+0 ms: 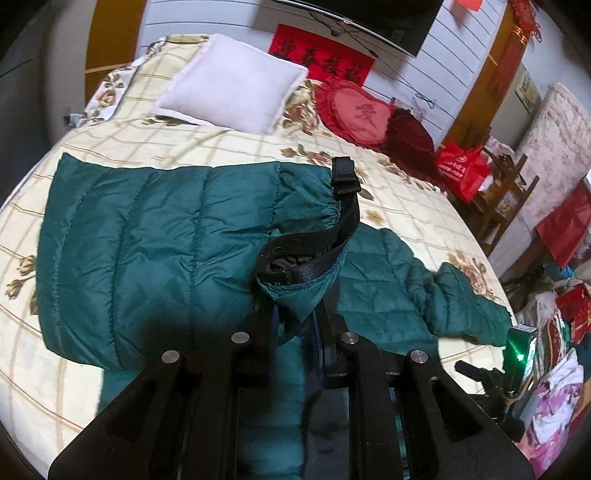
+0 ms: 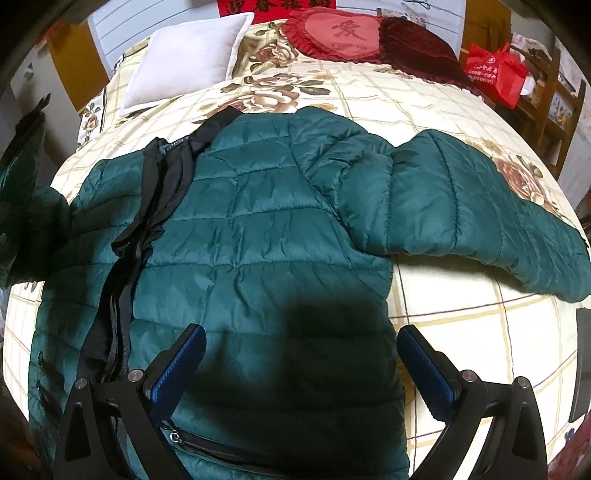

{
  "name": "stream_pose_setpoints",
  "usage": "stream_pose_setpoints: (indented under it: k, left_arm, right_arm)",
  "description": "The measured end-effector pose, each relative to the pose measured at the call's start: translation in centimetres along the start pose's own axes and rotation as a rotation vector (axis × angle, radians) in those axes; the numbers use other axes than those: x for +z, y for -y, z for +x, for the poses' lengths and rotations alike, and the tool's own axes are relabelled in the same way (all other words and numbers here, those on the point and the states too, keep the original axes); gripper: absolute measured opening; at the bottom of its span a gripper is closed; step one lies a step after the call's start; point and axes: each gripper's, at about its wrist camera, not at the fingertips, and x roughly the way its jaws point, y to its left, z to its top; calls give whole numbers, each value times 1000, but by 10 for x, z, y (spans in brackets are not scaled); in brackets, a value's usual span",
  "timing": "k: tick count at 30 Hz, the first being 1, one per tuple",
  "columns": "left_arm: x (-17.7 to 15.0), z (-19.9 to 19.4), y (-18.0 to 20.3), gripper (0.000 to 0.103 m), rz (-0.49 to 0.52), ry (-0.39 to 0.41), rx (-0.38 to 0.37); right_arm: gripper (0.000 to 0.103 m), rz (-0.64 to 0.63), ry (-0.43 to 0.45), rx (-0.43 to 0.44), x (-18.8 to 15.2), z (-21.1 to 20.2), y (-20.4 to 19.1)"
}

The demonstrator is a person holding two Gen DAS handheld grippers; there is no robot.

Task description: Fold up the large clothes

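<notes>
A dark green quilted puffer jacket (image 2: 266, 221) lies spread on the bed, front up, with a black zipper placket (image 2: 147, 206) down its left part. Its right sleeve (image 2: 480, 218) stretches out to the right. My right gripper (image 2: 301, 350) is open and empty, hovering over the jacket's lower body. My left gripper (image 1: 295, 325) is shut on the cuff of the other sleeve (image 1: 299, 284), which has a black trimmed opening, and holds it lifted above the jacket (image 1: 147, 236).
The bed has a cream floral checked cover (image 2: 461, 325). A white pillow (image 2: 184, 55) and a red heart cushion (image 2: 340, 33) lie at its head. A red bag (image 2: 495, 72) on a wooden chair stands at the right. Piled cloth (image 1: 554, 369) lies beside the bed.
</notes>
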Motion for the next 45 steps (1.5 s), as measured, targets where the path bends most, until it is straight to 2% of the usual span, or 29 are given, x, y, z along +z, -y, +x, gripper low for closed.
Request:
stream_pose_setpoints:
  k: [8,17,29,35,36,38,40,45]
  left_arm:
    - [-4,24,42,15,40,-50,-70]
    - [-15,69,71,15,39,-127,-103]
    - [-34,112,73,15,12,-223,-139]
    - [-34,113,60,15,-62,-281,-239]
    - [-33,109,57,18,-70,-286,-270]
    - [-30,97,49,34,-102,-283,-352]
    - [-26,79,40,61,-134,-252,-410]
    - [-16,40,13,64,-140,-203,-398]
  right_arm:
    - [103,27,1,1,-2,0,12]
    - [103,44,-10,29,-8,1,19]
    - [103,97,-49,78,-18,9,34]
    - [103,91,-49,75,-20,4,34]
    - [103,89,-49,76,-20,3,33]
    - [103,83,-48,79,-19,1,31]
    - [103,80,-45,88,-18,-1,27]
    - [103,85,-33,116,-14,-6,21]
